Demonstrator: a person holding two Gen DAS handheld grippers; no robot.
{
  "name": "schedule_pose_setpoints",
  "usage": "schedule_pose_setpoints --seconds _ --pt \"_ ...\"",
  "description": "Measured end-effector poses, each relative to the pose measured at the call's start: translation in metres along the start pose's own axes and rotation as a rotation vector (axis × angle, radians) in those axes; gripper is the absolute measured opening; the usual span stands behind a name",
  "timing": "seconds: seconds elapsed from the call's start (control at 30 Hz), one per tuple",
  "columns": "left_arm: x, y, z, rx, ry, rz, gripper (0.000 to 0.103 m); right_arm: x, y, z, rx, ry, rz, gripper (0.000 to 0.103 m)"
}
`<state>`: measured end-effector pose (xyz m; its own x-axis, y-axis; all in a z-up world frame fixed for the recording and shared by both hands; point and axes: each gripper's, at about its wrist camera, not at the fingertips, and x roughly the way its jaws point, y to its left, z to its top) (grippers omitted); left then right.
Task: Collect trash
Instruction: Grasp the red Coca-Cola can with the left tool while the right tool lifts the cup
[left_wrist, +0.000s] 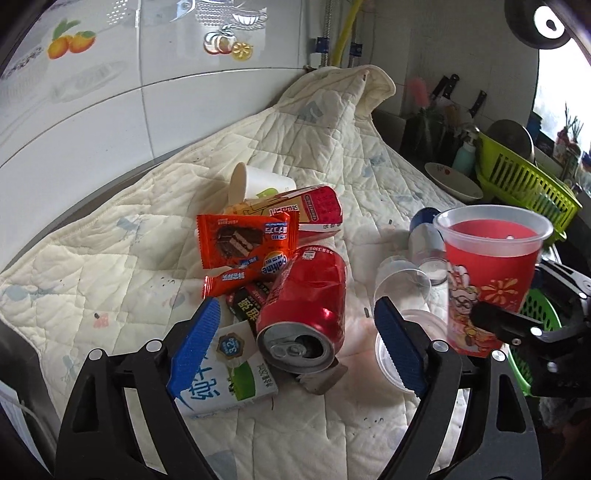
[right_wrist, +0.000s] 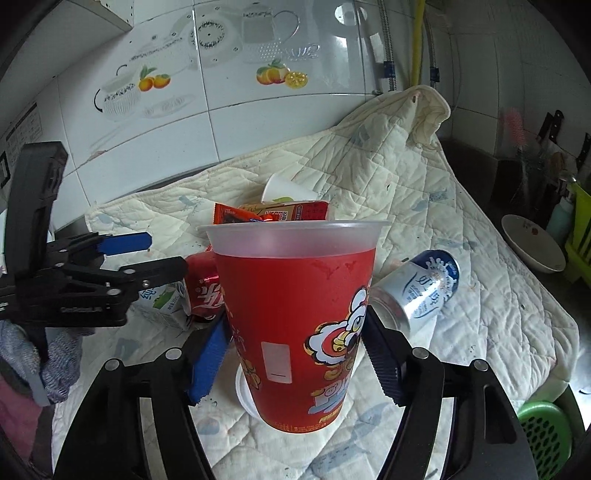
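Left wrist view: left tongs (left_wrist: 295, 343) spread wide around the dented red can (left_wrist: 306, 306), which hides the wrappers beneath. Right wrist view: right tongs (right_wrist: 295, 354) clamp the red cup (right_wrist: 295, 325) (blocking the pile), raised above the quilted tabletop (right_wrist: 480, 295).

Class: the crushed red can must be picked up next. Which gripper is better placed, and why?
Left. The left gripper is open with the can between its fingers; the right gripper already holds the red cup.
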<state>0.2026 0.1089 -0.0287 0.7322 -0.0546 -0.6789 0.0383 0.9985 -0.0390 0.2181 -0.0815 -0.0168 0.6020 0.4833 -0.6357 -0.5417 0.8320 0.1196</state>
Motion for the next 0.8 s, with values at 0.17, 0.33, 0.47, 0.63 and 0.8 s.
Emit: schedule_pose_setpoints --seconds 0.17,0.33,0.47,0.63,0.8 --pt "0.028 -0.017 0.009 0.089 0.063 -0.025 0.084 -0.032 -0.016 -0.012 0.042 -0.031 -0.018 0.067" --pt "0.056 -0.022 0.017 0.156 0.132 0.006 0.085 -0.060 -0.031 -0.027 0.079 -0.047 -0.054 0.067" --pt "0.072 -0.021 0.023 0.188 0.186 0.000 0.087 -0.073 -0.042 -0.038 0.107 -0.052 -0.082 0.067" --pt "0.090 -0.021 0.025 0.210 0.256 -0.013 0.087 -0.082 -0.052 -0.049 0.143 -0.045 -0.110 0.067" --pt "0.098 -0.026 0.023 0.237 0.273 -0.004 0.084 -0.091 -0.061 -0.061 0.164 -0.042 -0.148 0.067"
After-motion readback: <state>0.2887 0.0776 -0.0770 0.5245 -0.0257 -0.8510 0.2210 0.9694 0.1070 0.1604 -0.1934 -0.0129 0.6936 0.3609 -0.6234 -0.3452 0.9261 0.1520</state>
